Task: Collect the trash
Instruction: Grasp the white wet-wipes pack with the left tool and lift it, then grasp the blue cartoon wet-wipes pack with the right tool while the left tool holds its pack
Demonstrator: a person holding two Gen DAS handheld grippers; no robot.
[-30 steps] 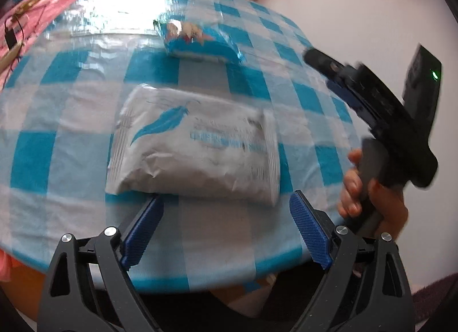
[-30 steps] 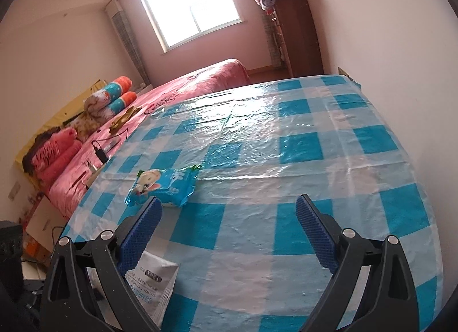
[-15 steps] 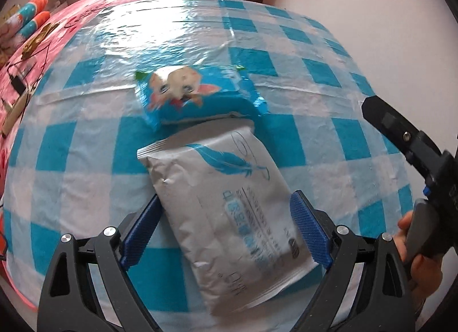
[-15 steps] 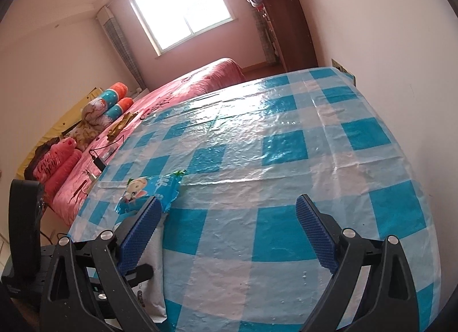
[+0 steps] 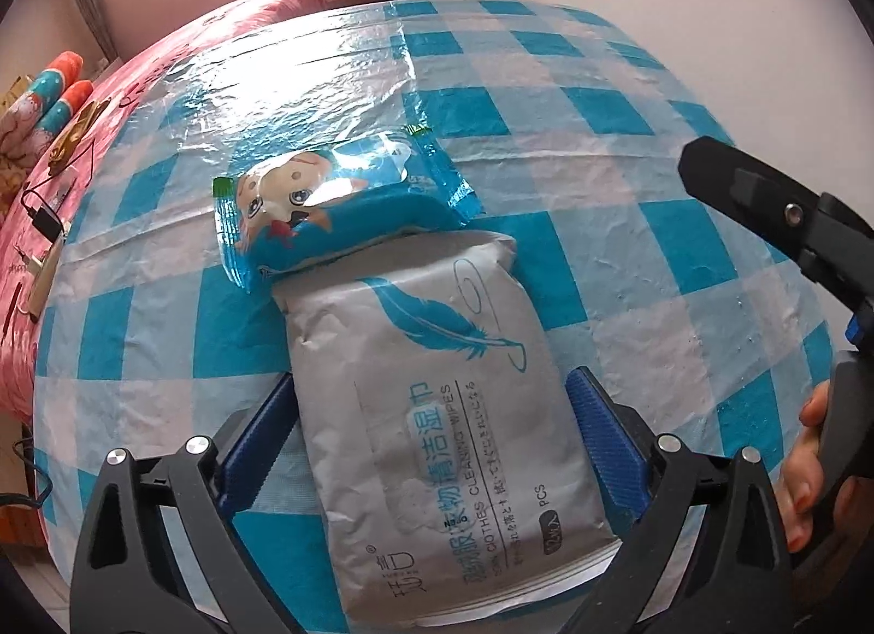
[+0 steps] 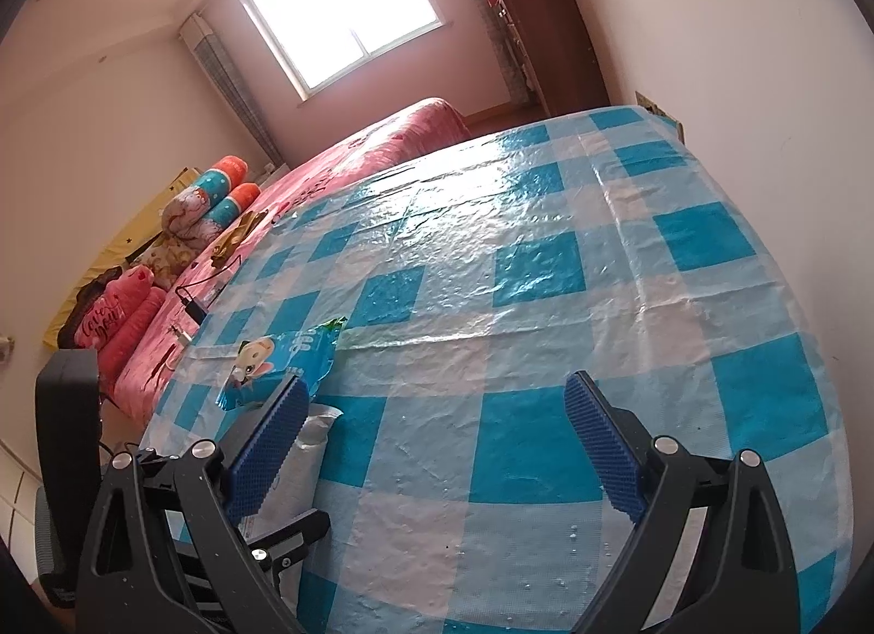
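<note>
A grey pack of cleaning wipes (image 5: 453, 410) with a blue feather print lies on the blue-and-white checked tablecloth (image 5: 628, 262). My left gripper (image 5: 431, 426) is open, its blue pads on either side of the pack's near half. A blue snack packet (image 5: 328, 197) with a cartoon face lies just beyond, touching the pack's far end. In the right wrist view the packet (image 6: 278, 360) shows at left, and a corner of the grey pack (image 6: 317, 426) behind the left finger. My right gripper (image 6: 431, 437) is open and empty above the cloth, to the right of both items.
The right gripper's body (image 5: 786, 229) and the hand holding it are at the right table edge. A pink bed (image 6: 349, 164) with pillows and a charger cable runs along the table's left side. A white wall (image 6: 765, 60) borders the right, with a wooden cabinet (image 6: 551, 38) beyond.
My left gripper has moved forward over the table, so the grey pack now lies lengthwise between its open fingers. The right gripper has tilted slightly and stays open.
</note>
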